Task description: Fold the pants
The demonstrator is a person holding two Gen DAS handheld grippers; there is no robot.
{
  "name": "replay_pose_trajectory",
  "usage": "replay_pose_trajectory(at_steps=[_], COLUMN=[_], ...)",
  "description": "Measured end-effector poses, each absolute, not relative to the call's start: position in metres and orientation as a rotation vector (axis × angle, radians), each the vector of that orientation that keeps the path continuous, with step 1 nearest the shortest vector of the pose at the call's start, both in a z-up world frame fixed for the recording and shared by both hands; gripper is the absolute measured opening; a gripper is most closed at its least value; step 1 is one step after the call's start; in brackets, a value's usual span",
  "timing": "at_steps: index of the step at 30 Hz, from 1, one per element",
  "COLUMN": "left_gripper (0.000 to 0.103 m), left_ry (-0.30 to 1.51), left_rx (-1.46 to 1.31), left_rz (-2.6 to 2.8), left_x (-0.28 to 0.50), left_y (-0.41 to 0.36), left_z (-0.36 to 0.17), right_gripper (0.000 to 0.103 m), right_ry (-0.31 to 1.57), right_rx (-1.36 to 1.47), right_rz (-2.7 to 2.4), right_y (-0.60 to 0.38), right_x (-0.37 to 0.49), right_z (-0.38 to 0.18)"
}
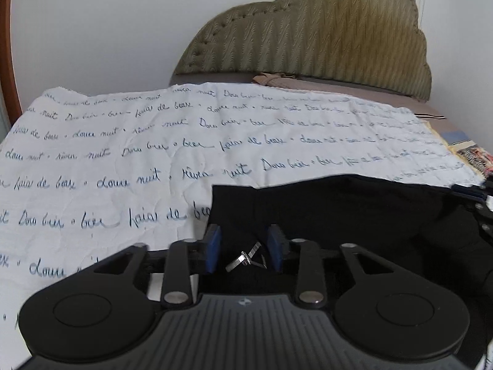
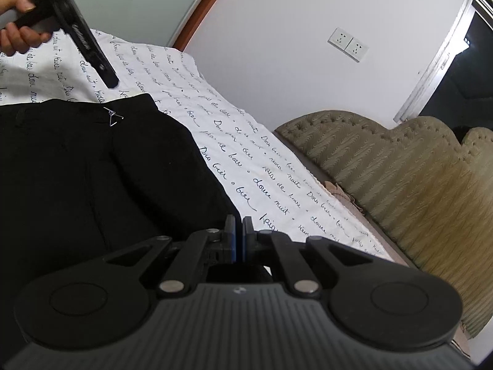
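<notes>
Black pants lie on a white sheet with blue script. A small metal clasp sits on their near edge. My left gripper is open, its blue pads either side of the clasp, just over the pants' edge. In the right wrist view the pants fill the left, with the clasp near their far corner. My right gripper is shut at the pants' edge; the pads are together and I cannot see cloth between them. The left gripper shows above the clasp.
A padded olive headboard stands behind the bed, also on the right in the right wrist view. A white wall with sockets and a doorway lie beyond. Coloured cloth lies at the sheet's right edge.
</notes>
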State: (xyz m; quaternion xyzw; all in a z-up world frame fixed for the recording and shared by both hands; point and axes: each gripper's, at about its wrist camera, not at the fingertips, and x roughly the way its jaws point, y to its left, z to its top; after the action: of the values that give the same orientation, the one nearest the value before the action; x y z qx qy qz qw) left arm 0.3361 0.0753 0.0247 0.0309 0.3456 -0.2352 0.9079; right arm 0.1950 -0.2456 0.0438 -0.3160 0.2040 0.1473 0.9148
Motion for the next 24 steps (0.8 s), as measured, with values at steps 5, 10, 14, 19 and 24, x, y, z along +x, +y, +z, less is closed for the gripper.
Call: replay_pose_trajectory(at_steps=[5,10,14,19,24], left_gripper=[0.086,0.086,0.086,0.087,0.03], left_ry=[0.696,0.761,0.682,0.765,0.797], left_rx=[-0.079,-0.149,-0.036,-0.16,-0.155], left_rz=[-0.503,-0.511,-0.534,-0.744,-0.677], left_x=[0.355,0.378,0.381,0.397,0.399], left_y=[0.083,0.076,0.065,0.069,0.075], left_z=[0.022,0.016,0.015,0.001,-0.006], right_gripper=[0.004,0.004,0.004,0.004,0.004], right_ry=[0.426,0.432,0.431,0.438,0.447], right_rx=[-0.647,-0.641,-0.629,-0.642,-0.641], right_rz=[0.311,0.319,0.323,0.333,0.328], right_y=[-0.247,-0.247,-0.248,-0.247,-0.249], right_x=[0.184,0.179,0.178,0.175,0.177], right_z=[0.038,0.036,0.038,0.04,0.04])
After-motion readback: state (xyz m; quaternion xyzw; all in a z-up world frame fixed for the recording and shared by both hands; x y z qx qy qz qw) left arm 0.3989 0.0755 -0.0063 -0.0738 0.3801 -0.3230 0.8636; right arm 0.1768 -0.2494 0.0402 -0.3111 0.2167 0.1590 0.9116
